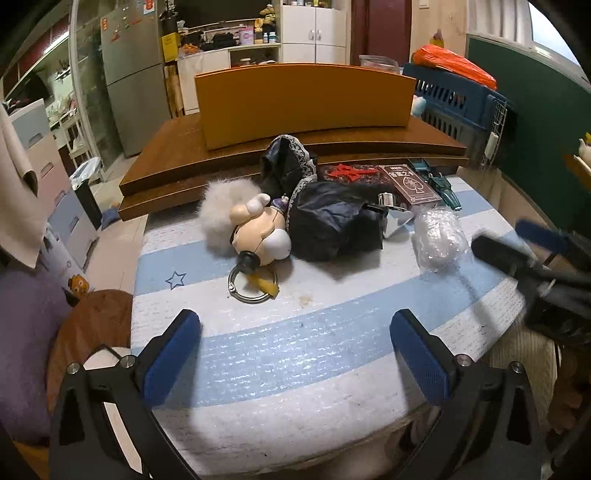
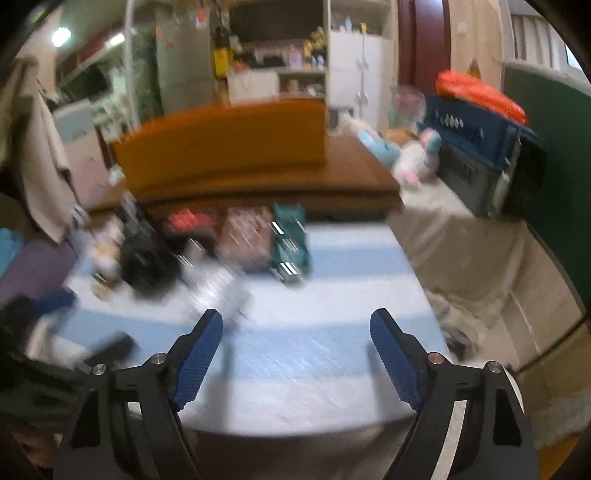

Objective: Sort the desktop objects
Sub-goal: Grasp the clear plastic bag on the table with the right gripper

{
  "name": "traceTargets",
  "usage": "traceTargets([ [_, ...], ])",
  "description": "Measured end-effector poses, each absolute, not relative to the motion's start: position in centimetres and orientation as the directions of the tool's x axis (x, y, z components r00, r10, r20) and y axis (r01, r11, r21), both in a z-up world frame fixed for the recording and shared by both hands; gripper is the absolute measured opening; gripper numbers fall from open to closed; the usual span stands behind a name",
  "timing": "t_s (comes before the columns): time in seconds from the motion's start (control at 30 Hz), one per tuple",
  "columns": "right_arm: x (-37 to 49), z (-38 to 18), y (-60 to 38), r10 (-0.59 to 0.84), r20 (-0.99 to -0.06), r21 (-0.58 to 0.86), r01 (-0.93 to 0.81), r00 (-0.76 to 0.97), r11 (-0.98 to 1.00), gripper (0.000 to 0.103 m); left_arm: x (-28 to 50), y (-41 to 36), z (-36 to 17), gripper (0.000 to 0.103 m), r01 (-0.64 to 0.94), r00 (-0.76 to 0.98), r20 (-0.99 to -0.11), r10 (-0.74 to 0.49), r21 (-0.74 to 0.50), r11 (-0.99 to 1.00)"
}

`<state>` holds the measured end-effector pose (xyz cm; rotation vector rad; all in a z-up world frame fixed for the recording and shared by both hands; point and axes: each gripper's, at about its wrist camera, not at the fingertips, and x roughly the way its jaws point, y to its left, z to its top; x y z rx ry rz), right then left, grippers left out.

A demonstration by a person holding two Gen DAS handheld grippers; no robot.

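Both hand-held grippers hover over a blue-and-white striped mat (image 1: 295, 343), the left gripper (image 1: 295, 332) and the right gripper (image 2: 296, 332) each with jaws spread wide and nothing between them. A white-haired doll (image 1: 255, 229) lies at the mat's far left beside black fabric (image 1: 332, 221), with a card box (image 1: 410, 182) and a teal toy car (image 1: 439, 184) farther right.

Steel fridge (image 1: 129, 74) at left, white cupboards (image 1: 314, 29) behind, dark red door (image 1: 380, 29), green wall (image 1: 535, 122) at rt, tiled floor (image 1: 114, 240)
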<state>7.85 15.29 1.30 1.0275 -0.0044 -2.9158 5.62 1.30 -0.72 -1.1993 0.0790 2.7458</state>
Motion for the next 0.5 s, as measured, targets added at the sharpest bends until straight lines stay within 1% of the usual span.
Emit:
traceTargets([
  [0.07, 7.1, 1.9, 14.7, -0.094, -0.624, 0.058, 0.075, -0.776, -0.996, 0.082, 5.9, 1.2, -0.8, 0.103, -0.153, -0.672, -0.732, 0.111, -0.009, -0.988],
  [0.17, 5.4, 1.9, 13.9, -0.124, -0.644, 0.081, 0.094, -0.755, -0.992, 0.077, 6.1, 1.0, -0.8, 0.103, -0.16, -0.671, -0.732, 0.115, -0.008, -0.987],
  [0.2, 4.9, 1.7, 13.7, -0.133, -0.652, 0.089, 0.1, -0.746, -0.991, 0.072, 6.1, 0.8, -0.7, 0.102, -0.171, -0.669, -0.733, 0.123, -0.009, -0.985],
  [0.23, 4.6, 1.5, 13.5, -0.142, -0.66, 0.096, 0.105, -0.738, -0.99, 0.069, 6.0, 0.8, -0.6, 0.1, -0.186, -0.665, -0.735, 0.134, -0.011, -0.983],
  [0.27, 4.2, 1.2, 13.4, -0.149, -0.671, 0.102, 0.109, -0.726, -0.989, 0.059, 6.1, 0.7, -0.4, 0.092, -0.191, -0.667, -0.733, 0.138, -0.011, -0.981],
  [0.3, 3.8, 0.6, 13.3, -0.158, -0.692, 0.113, 0.111, -0.704, -0.987, 0.037, 6.3, 0.5, -0.2, 0.087, -0.194, -0.67, -0.729, 0.141, -0.011, -0.981],
  [0.33, 3.6, 0.1, 13.4, -0.167, -0.713, 0.127, 0.109, -0.681, -0.986, 0.029, 6.4, 0.2, 0.0, 0.075, -0.198, -0.674, -0.725, 0.146, -0.013, -0.98],
  [0.37, 3.8, -0.1, 13.5, -0.175, -0.714, 0.141, 0.106, -0.678, -0.984, 0.03, 6.4, 0.1, 0.2, 0.063, -0.204, -0.675, -0.721, 0.154, -0.018, -0.979],
  [0.4, 4.0, 0.0, 13.7, -0.177, -0.708, 0.149, 0.1, -0.684, -0.984, 0.03, 6.4, -0.1, 0.4, 0.054, -0.211, -0.678, -0.716, 0.168, -0.029, -0.977],
  [0.43, 4.3, 0.0, 13.8, -0.172, -0.706, 0.146, 0.096, -0.688, -0.985, 0.03, 6.3, -0.4, 0.7, 0.032, -0.218, -0.68, -0.709, 0.186, -0.047, -0.975],
  [0.47, 4.6, -0.1, 13.9, -0.167, -0.706, 0.14, 0.096, -0.689, -0.986, 0.03, 6.2, -0.7, 0.9, 0.019, -0.221, -0.682, -0.702, 0.204, -0.068, -0.973],
  [0.5, 4.9, -0.2, 14.0, -0.166, -0.704, 0.139, 0.096, -0.691, -0.986, 0.03, 6.1, -1.1, 1.4, 0.017, -0.221, -0.692, -0.688, 0.22, -0.089, -0.971],
])
